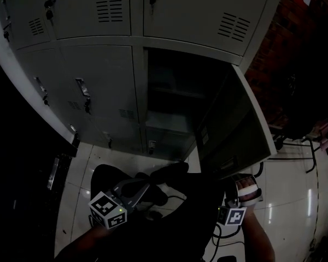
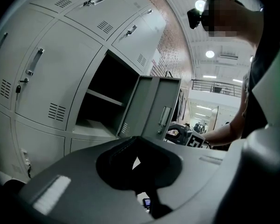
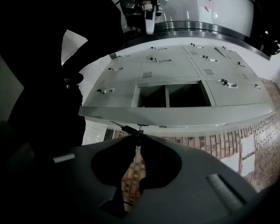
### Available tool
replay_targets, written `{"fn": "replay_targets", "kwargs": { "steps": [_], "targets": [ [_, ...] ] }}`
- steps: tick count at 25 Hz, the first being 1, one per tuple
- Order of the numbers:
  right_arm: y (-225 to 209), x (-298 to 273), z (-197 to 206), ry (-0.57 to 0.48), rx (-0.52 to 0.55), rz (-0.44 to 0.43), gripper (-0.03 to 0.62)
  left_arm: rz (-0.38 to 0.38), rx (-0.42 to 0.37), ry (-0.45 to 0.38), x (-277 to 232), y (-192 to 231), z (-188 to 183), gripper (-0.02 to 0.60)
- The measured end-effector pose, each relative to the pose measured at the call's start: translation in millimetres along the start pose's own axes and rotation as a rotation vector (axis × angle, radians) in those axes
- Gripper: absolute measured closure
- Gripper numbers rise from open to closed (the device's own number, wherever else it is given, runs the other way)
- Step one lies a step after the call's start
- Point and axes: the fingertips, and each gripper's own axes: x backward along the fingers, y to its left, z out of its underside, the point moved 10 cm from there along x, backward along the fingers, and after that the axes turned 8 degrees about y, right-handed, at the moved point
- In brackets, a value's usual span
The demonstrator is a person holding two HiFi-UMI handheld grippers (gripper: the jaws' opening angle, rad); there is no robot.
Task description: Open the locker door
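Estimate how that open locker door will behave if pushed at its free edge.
The locker door looks like thin sheet metal, so it is probably stiff, possibly flexing slightly. It hangs by one vertical edge and stands wide open, so it should swing, not tip. Its painted face looks smooth, so a push could slide along it.

Left tool (image 2: 136, 139) low, jaws together; right tool (image 3: 138, 136) forward, jaws clamped.
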Motion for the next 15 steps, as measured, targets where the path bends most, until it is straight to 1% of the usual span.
{"fn": "replay_targets", "kwargs": {
  "steps": [5,11,13,14,15],
  "targets": [
    [0,-2,0,-0.018,-0.014,-0.001,0.559,0.001,-0.001,0.004,-4,-3,-1,0.569],
    [-5,14,5,-0.019,-0.096,-0.014,0.531,-0.001,-0.005,-0.001,-3,-3,-3,0.569],
    [-9,26,10,-0.006,-0.148,-0.028,0.53,-0.004,-0.005,-0.003,-1,-2,-3,0.569],
    [-14,33,12,-0.001,-0.193,-0.037,0.53,-0.004,-0.004,-0.003,-1,-1,-3,0.569],
    [-21,40,12,-0.004,-0.261,-0.052,0.53,-0.002,-0.004,-0.004,-1,-1,-3,0.57]
  ]
}}
